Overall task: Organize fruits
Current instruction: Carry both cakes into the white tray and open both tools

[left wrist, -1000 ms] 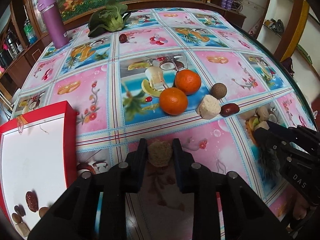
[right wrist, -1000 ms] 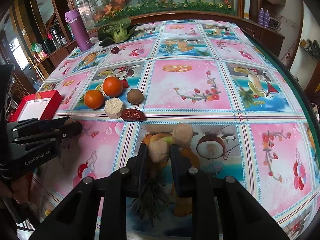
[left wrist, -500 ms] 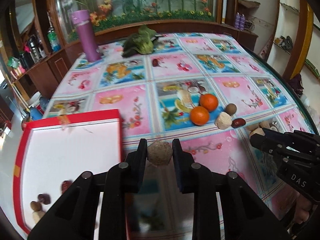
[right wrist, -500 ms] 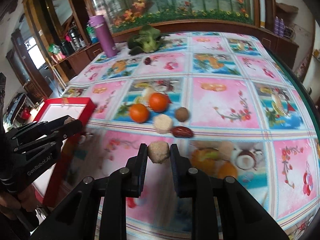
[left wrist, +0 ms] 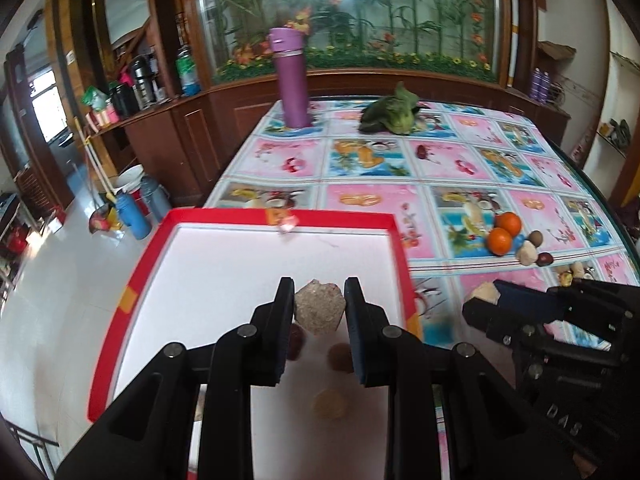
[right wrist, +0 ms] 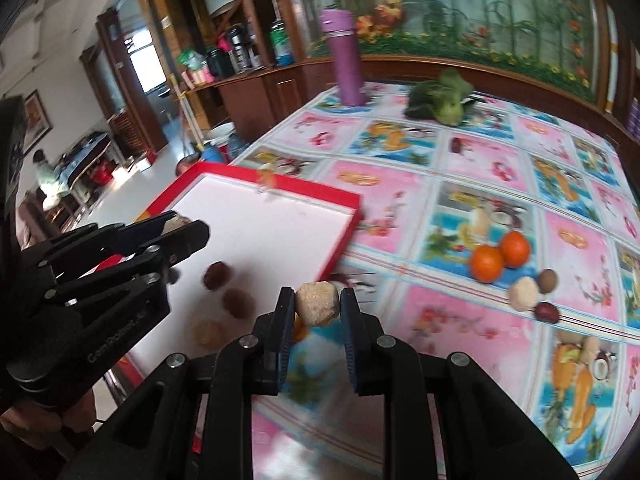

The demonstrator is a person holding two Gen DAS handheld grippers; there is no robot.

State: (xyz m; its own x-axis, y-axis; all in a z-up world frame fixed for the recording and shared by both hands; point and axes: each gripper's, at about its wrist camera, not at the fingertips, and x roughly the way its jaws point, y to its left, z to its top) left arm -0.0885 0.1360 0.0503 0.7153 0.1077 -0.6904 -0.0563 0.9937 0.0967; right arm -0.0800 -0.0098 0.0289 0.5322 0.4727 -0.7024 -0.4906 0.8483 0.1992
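From my left wrist, my left gripper (left wrist: 320,312) is clamped on a rough brown lump (left wrist: 319,307) above the red-rimmed box (left wrist: 256,214), whose white floor carries three small fruits with bare room beyond; "DAS" reads on my right gripper (left wrist: 486,300). From my right wrist, that gripper pinches a tan lump (right wrist: 317,303) just outside the box's near edge, two oranges (right wrist: 498,256) lie well apart on the tablecloth (right wrist: 460,312), and "GenRobot" reads on the left tool.

Right gripper (right wrist: 317,307) clamped on a beige lump (right wrist: 317,303), just beside the red tray (right wrist: 340,248) corner. Left gripper (right wrist: 182,229) over the tray, pinching another lump (right wrist: 176,221).
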